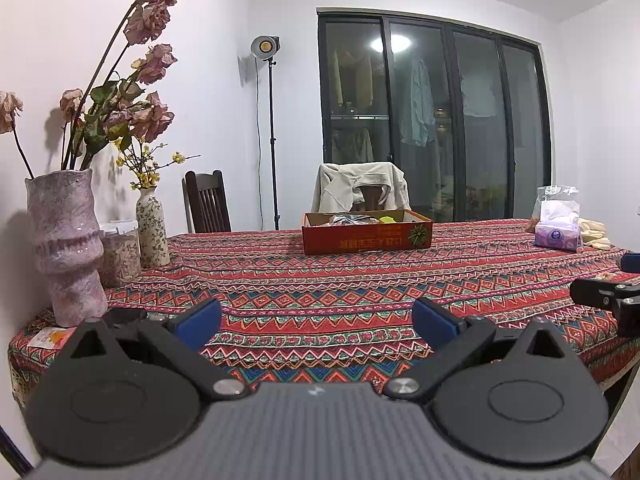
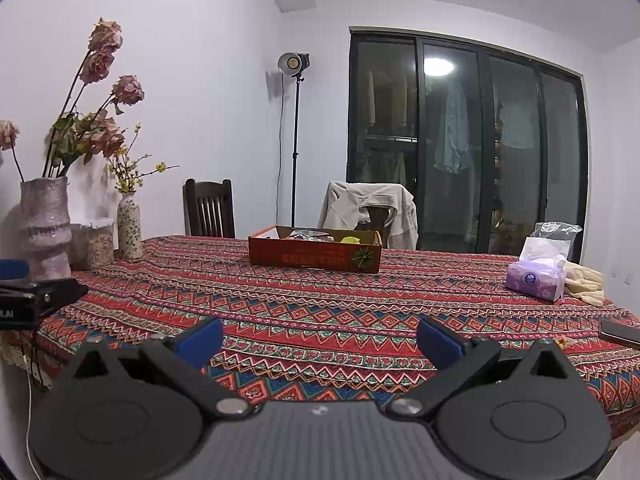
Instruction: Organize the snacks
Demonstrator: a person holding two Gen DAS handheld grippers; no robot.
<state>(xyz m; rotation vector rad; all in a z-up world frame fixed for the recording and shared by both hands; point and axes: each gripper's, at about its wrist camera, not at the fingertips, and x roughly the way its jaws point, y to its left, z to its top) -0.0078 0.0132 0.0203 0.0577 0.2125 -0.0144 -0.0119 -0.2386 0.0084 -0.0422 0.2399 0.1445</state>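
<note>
A shallow red cardboard box (image 1: 366, 236) stands near the far edge of the patterned tablecloth; it also shows in the right wrist view (image 2: 314, 256). Snack packets (image 1: 354, 220) lie inside it, silver and yellow ones visible (image 2: 310, 235). My left gripper (image 1: 316, 320) is open and empty above the near part of the table. My right gripper (image 2: 320, 340) is open and empty, also near the front edge. Each gripper shows at the side of the other's view: the right one (image 1: 604, 300), the left one (image 2: 24, 292).
A tall pink vase with dried roses (image 1: 66, 244), a clear jar (image 1: 120, 252) and a small flowered vase (image 1: 152, 228) stand at the left. A purple tissue pack (image 2: 534, 280), a plastic bag (image 2: 554, 236) and cream gloves (image 2: 584, 280) sit at the right. A phone (image 2: 622, 332) lies near the right edge. Two chairs stand behind the table.
</note>
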